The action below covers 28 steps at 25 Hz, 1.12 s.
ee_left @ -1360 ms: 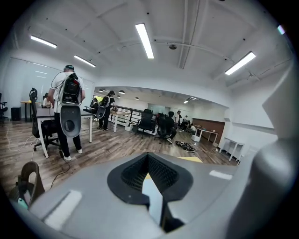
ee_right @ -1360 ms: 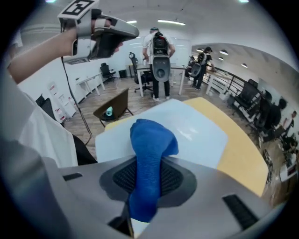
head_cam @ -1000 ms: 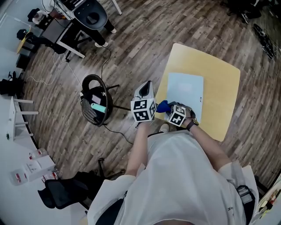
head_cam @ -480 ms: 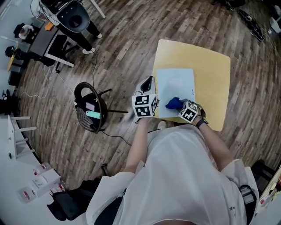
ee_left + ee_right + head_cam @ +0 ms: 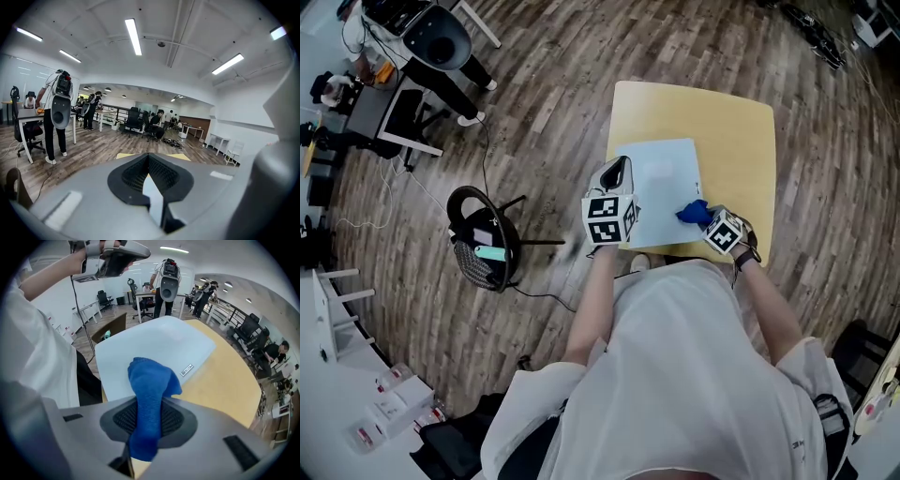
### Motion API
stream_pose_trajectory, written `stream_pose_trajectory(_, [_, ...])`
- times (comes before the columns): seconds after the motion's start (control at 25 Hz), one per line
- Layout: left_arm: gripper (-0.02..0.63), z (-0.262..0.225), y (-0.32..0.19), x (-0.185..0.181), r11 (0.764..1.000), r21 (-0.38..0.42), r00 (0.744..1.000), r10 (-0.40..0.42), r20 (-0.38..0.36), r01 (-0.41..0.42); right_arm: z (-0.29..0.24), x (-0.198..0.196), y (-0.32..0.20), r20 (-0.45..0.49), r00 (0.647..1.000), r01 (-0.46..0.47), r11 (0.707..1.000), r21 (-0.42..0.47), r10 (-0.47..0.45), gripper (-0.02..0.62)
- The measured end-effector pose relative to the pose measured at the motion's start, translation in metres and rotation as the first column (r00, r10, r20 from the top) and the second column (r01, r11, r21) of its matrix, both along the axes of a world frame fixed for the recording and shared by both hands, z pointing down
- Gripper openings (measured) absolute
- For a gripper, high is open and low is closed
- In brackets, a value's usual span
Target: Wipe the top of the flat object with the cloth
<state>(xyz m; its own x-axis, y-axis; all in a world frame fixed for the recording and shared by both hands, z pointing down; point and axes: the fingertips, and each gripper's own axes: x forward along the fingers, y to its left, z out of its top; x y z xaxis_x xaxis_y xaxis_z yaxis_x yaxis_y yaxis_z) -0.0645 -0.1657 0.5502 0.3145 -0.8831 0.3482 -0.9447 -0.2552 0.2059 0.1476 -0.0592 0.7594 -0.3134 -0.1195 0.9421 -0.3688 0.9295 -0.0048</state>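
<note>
At the near right edge of the pale flat object point(image 5: 661, 187), the right tool point(image 5: 703, 218) pinched a bunched blue cloth point(image 5: 692, 212) against its top, while the left tool point(image 5: 618, 171) hung raised over the left edge, pressed together on nothing. With nothing steadying it, a hard stroke could likely push the flat object across the smooth yellow tabletop point(image 5: 736, 141), or carry the cloth off the edge. Around the tabletop lay a wood-plank floor point(image 5: 553, 84), in an open office of desks, chairs and ceiling strip lights.
</note>
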Motion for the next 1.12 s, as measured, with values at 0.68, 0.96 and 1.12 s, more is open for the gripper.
stream_pose_trajectory(0.68, [0.009,-0.005,0.054,-0.111,0.961,-0.007,0.961,-0.276,-0.008,0.276,-0.016,-0.210,0.075,0.168,0.847,0.523,0.847,-0.097,-0.504,0.092])
stream_pose_trajectory(0.96, [0.009,0.002,0.060,-0.118,0.959,-0.015,0.959,-0.283,-0.013,0.283,0.002,-0.190,0.077,0.124,0.863,0.502,0.859,-0.102,-0.490,0.092])
stream_pose_trajectory(1.12, [0.009,0.004,0.049,-0.097,0.974,-0.020,0.973,-0.228,-0.021,0.228,0.004,-0.140,0.063,0.113,0.922,0.383,0.916,-0.118,-0.370,0.091])
